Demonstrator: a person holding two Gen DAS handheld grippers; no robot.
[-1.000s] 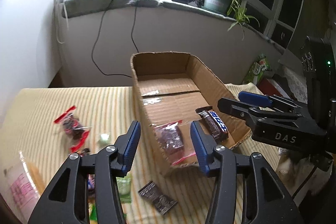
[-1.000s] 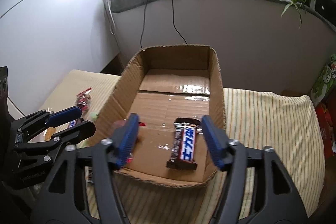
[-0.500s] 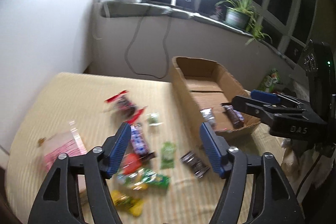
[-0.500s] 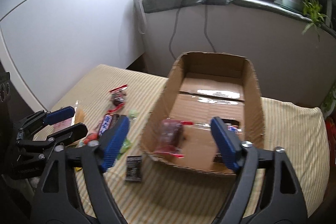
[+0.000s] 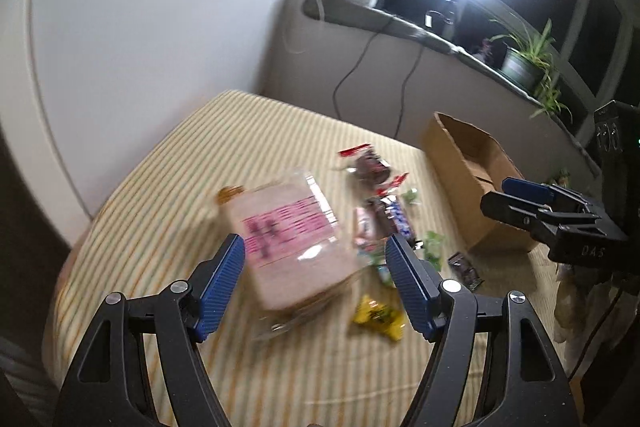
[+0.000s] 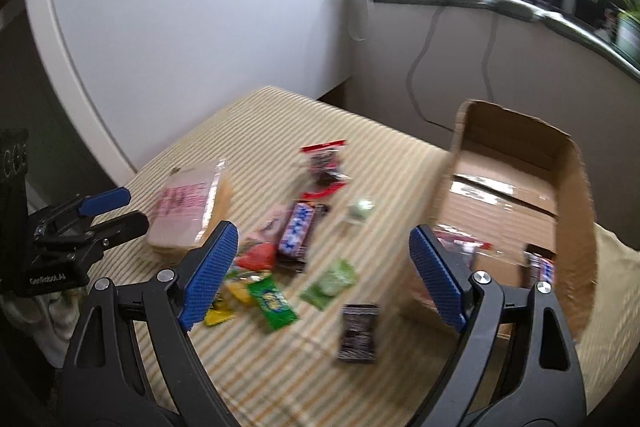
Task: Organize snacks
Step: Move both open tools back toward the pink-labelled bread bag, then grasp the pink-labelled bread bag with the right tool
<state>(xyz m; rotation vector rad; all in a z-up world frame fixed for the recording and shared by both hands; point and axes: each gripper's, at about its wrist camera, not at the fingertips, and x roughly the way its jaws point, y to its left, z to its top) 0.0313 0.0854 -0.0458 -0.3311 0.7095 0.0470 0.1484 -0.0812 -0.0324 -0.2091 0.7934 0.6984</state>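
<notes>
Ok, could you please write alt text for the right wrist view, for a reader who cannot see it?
The right gripper, fingers open and empty, hangs over a striped cloth scattered with small snack packets. An open cardboard box at the right already holds some snacks. The left gripper, empty, shows at the left edge.

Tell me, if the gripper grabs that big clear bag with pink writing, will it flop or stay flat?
Probably mostly flat: the clear bag looks filled by one slab-shaped block. Its loose plastic edges would likely crinkle and could slip between the pads. It's the widest snack on the striped cloth, so the left gripper, jaws opening and empty, may need nearly its full spread.
</notes>
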